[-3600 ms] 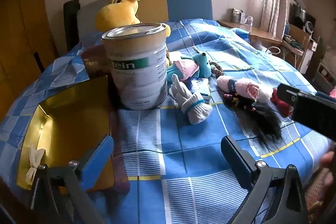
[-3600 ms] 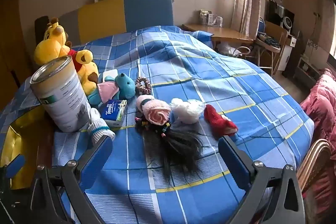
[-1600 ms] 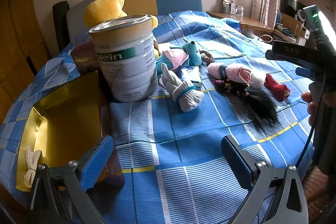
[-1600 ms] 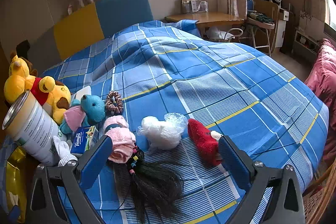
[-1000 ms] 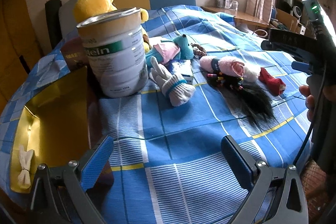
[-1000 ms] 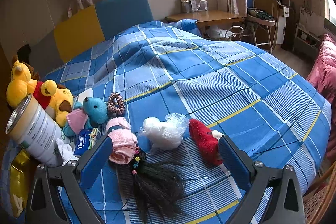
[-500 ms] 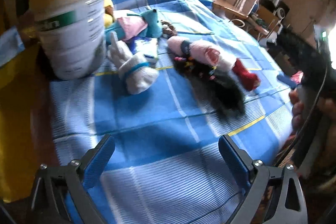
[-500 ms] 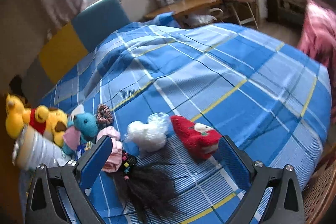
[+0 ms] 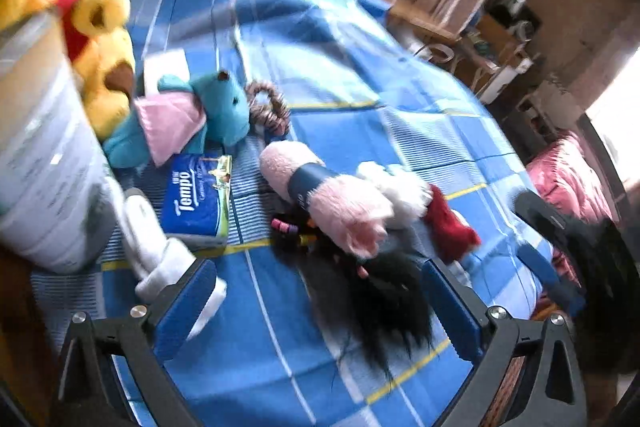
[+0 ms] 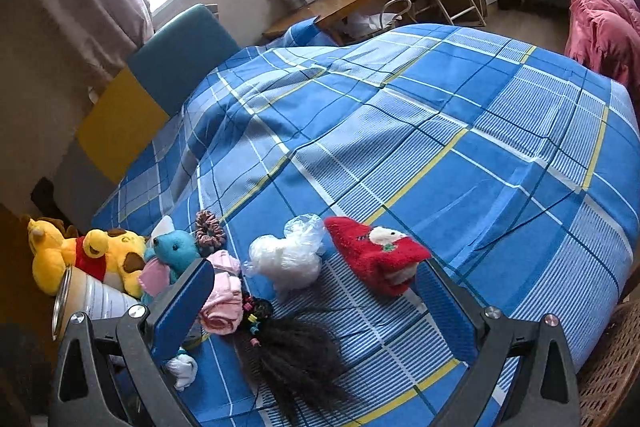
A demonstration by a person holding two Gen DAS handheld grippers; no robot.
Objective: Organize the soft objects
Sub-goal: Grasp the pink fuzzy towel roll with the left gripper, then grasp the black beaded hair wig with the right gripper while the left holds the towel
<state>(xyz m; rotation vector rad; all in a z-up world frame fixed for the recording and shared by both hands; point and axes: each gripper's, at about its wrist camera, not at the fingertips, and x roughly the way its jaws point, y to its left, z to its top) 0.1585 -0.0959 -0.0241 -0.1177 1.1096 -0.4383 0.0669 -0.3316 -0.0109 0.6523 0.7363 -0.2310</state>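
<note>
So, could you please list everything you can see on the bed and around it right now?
Yellow plush toys: two, yellow with red, far left.
Tin can: one, white, in front of the plush toys.
Teal plush: one, teal with a pink cloth, beside the can.
Scrunchie: one, brown, just behind the teal plush.
Tissue pack: one, blue, in front of the teal plush.
White sock: one, white, beside the can.
Pink rolled cloth: one, pink with a dark band, mid-bed.
Hairpiece: one, black with coloured ties, nearest the cameras.
Plastic bag: one, clear, white filling.
Red sock: one, red and white, rightmost.
Bedspread: one, blue plaid.
Left gripper: open, empty.
Right gripper: open, empty.
</note>
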